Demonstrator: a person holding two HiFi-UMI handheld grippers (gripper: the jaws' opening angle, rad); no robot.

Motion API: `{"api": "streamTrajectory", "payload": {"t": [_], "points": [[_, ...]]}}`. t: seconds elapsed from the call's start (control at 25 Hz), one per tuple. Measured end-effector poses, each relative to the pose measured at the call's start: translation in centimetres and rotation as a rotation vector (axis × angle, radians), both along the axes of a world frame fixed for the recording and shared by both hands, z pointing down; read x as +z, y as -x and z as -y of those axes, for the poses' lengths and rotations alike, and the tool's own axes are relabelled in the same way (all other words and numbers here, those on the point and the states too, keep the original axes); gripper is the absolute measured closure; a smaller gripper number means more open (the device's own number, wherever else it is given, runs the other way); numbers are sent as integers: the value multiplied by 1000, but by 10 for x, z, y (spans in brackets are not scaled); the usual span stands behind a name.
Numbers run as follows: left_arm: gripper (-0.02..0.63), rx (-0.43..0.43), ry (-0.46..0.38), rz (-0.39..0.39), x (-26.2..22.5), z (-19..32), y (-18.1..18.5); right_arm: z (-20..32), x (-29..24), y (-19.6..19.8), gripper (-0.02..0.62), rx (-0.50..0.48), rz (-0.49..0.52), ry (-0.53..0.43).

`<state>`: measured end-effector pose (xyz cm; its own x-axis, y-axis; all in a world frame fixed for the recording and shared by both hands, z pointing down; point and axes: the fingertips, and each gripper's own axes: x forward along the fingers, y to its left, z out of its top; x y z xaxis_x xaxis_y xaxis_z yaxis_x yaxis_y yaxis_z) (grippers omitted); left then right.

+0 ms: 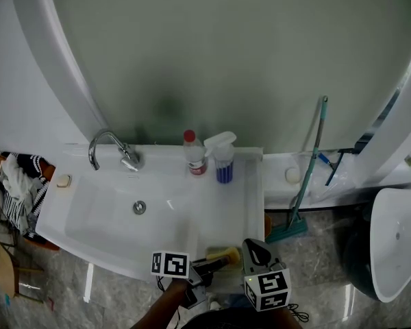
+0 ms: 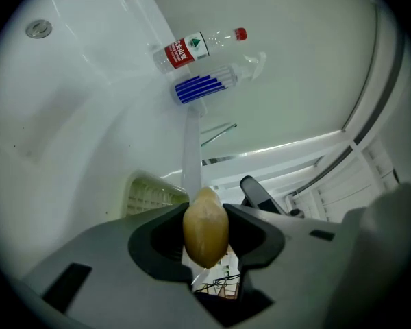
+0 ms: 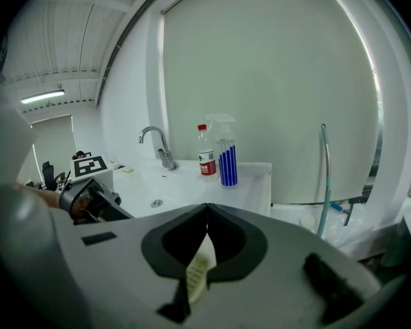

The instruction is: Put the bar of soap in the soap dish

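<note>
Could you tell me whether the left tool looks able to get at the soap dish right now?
Probably yes: the left tool, gripping the soap, sits just short of the dish, with nothing between; the right tool pinches only its edge.

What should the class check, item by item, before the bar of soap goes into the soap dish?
1. Bar of soap clamped in the left gripper: ok.
2. Soap dish free of other things: ok, only its slotted floor shows.
3. Right gripper steadying the dish: ok, its jaws are closed on a pale slotted edge, seemingly the dish's rim.
4. Soap lined up over the dish: not ok; in the left gripper view the dish lies to the soap's left.
5. Spray bottle and water bottle out of the way: ok, both stand at the back of the basin.
</note>
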<state>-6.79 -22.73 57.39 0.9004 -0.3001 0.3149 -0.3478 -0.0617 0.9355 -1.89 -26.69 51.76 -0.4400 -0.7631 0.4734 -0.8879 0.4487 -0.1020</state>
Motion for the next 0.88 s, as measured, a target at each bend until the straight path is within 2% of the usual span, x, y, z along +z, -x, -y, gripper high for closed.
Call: {"api": "streamTrajectory", "payload": {"t": [0.2, 0.52, 0.88], "points": [[451, 91, 9, 85, 12, 1, -5, 9, 2, -4, 584, 5, 2, 4], [451, 169, 24, 157, 22, 4, -8, 19, 10, -3, 584, 3, 6, 17], [449, 288, -11, 331, 31, 0, -12, 27, 10, 7, 583, -14, 13, 16]]}}
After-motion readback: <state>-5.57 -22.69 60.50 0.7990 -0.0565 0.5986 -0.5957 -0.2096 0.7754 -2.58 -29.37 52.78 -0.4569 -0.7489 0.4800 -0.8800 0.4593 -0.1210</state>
